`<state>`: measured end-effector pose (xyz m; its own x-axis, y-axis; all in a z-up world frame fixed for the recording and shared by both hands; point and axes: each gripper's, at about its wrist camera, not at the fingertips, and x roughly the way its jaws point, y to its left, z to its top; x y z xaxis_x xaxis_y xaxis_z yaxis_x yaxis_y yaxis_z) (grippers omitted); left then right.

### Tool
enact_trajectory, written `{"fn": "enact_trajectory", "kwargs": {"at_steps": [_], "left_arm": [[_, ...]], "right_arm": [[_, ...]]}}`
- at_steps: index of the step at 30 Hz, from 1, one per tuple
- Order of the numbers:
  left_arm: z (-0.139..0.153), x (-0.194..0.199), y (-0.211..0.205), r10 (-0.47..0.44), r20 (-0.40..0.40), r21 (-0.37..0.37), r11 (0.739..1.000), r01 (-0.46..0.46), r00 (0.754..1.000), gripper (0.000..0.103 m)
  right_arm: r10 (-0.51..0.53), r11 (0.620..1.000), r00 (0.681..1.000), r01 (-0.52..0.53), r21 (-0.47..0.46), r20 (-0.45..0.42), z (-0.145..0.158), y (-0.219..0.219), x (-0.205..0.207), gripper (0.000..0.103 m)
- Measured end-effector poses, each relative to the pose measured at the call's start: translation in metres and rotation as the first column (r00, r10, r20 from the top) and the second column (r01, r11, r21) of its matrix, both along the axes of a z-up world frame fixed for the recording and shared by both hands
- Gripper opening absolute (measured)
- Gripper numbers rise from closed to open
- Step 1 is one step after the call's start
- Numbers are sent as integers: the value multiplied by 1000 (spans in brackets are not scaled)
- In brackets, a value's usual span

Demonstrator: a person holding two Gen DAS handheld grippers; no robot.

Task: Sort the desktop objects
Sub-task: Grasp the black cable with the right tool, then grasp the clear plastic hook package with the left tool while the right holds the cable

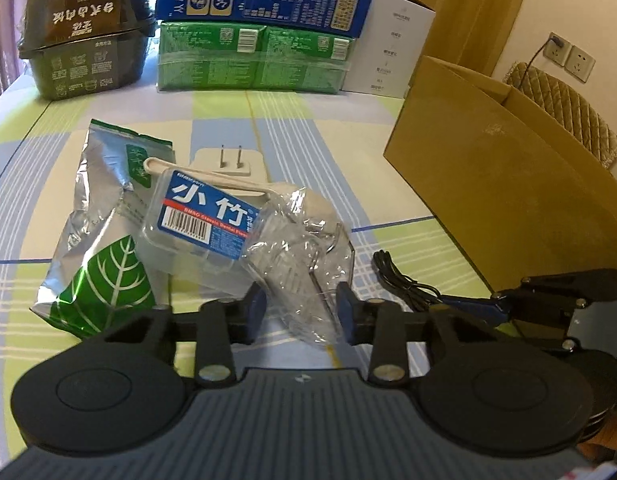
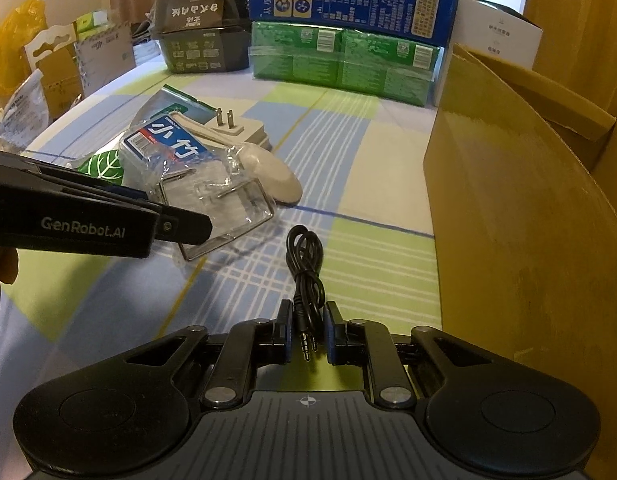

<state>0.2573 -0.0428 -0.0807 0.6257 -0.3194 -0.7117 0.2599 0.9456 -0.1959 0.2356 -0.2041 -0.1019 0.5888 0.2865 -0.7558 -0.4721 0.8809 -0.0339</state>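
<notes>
Left wrist view shows, from the left, a silver foil bag (image 1: 104, 216) with a green leaf print lying on the checked tablecloth (image 1: 308, 128); on it leans a clear box with a blue label (image 1: 200, 220); behind stands a white plug adapter (image 1: 228, 162) with its prongs up; next comes a crumpled clear plastic wrapper (image 1: 304, 260), and the left gripper (image 1: 301, 312) has its fingers apart on both sides of this wrapper, the pads near it but not pressing; further right a black cable (image 1: 400, 280) lies on the cloth, just beside a brown cardboard box (image 1: 508, 208); right wrist view shows the right gripper (image 2: 307, 330) narrow around the same cable, the two metal plugs between its pads; whether the pads truly pinch it, I cannot tell
</notes>
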Motion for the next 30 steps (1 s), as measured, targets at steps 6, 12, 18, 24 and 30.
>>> {"fn": "enact_trajectory", "kwargs": {"at_steps": [6, 12, 18, 24, 30], "left_arm": [[6, -21, -2, -12, -17, 54, 998, 13, 1000, 22], [18, -70, -5, -35, -16, 157, 987, 37, 999, 22], [19, -118, -6, -19, -33, 156, 987, 24, 999, 24], [14, -135, -5, -29, -12, 189, 982, 31, 1000, 36], [15, -127, -3, -13, 18, 167, 986, 9, 1000, 54]], "right_arm": [[-1, 1000, 1000, 1, 21, -24, 2, -2, -9, 12], [-10, 998, 997, 15, 68, -70, 10, -8, -45, 12], [9, 996, 996, -1, 87, -93, 10, -16, -88, 14], [-8, 995, 997, 16, 96, -78, 9, -22, -94, 47], [-2, 995, 997, 9, 102, -72, 7, -17, -92, 47]]}}
